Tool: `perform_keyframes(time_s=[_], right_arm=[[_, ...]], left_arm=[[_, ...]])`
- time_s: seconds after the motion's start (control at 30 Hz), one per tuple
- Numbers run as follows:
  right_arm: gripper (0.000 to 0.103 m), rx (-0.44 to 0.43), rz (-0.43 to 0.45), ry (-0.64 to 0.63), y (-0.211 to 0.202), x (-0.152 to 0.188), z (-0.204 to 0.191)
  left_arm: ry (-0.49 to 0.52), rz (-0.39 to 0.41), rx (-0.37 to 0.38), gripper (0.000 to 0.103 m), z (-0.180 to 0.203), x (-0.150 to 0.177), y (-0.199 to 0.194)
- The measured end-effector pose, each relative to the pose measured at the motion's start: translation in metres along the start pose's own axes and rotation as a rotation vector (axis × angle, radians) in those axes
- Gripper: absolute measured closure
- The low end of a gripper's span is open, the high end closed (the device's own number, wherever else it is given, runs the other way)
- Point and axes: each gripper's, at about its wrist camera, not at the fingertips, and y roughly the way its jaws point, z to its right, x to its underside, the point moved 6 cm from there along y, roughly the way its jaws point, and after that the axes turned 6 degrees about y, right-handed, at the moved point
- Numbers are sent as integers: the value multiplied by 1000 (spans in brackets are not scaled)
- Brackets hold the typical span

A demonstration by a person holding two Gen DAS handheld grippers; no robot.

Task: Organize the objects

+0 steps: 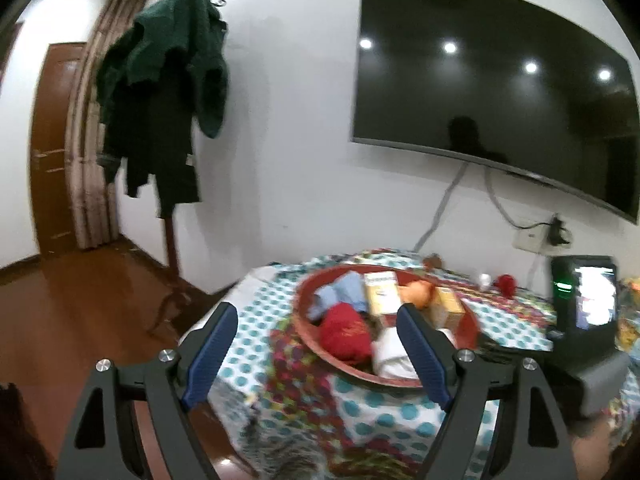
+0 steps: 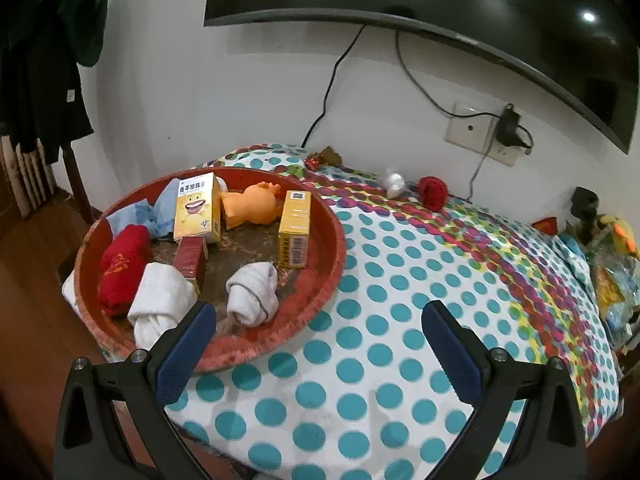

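**Both tongs empty above the table; most items already in the red basin**

Left wrist view: left gripper (image 1: 316,320) held above the table's near-left corner, jaws spread wide, nothing between them. Frame is motion-blurred. Red basin (image 1: 308,336) lies just ahead, crowded with rolled cloths and boxes; looks like the collecting point. Table edge drops to bare wooden floor (image 1: 80,300) on the left, so open room on that side. Coat stand (image 1: 172,240) well apart, by the wall. A lit screen (image 1: 588,296) stands at the table's right end, an obstacle there.

Right wrist view: right gripper (image 2: 320,328) also spread and empty, hovering over the dotted cloth (image 2: 380,320) just right of the basin's rim. Inside: red roll (image 2: 120,264), two white rolls (image 2: 252,292), blue cloth (image 2: 140,216), yellow boxes (image 2: 198,208), orange toy (image 2: 256,204). Outside, near the wall: a red ball (image 2: 433,193) and a small white object (image 2: 394,184). Likely the remaining strays. Bare cloth between them and the gripper gives a clear reach; clutter at the far right edge.
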Motion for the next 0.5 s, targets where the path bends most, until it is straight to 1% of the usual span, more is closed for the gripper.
perform_keyframes(time_s=[0.03,0.07,0.13,0.17,0.23,0.27,0.3,0.33,0.4,0.5], right_arm=[[1,2,2,4,-6,1,2],[1,3,9,11,-13,2,5],[0,9,20,25,-26,4,11],[0,13,19,32,-33,6,14],[0,18,12,35,-39,9,17],[0,26,12,35,-43,11,20],[0,33,17,34,-46,12,23],[0,40,22,31,-48,13,25],[0,48,29,23,-52,15,28],[0,47,25,27,-53,19,33]], left_arm=[[9,-15,-19,15,-1,1,2],[23,-49,-31,15,-1,5,8],[30,-103,-35,15,1,11,18],[33,-136,-31,15,3,17,23],[41,-187,14,15,12,29,28],[50,-203,49,15,19,36,30],[59,-211,64,15,24,41,31],[70,-222,66,15,29,47,33],[106,-244,47,15,38,56,37],[132,-256,62,15,49,66,40]])
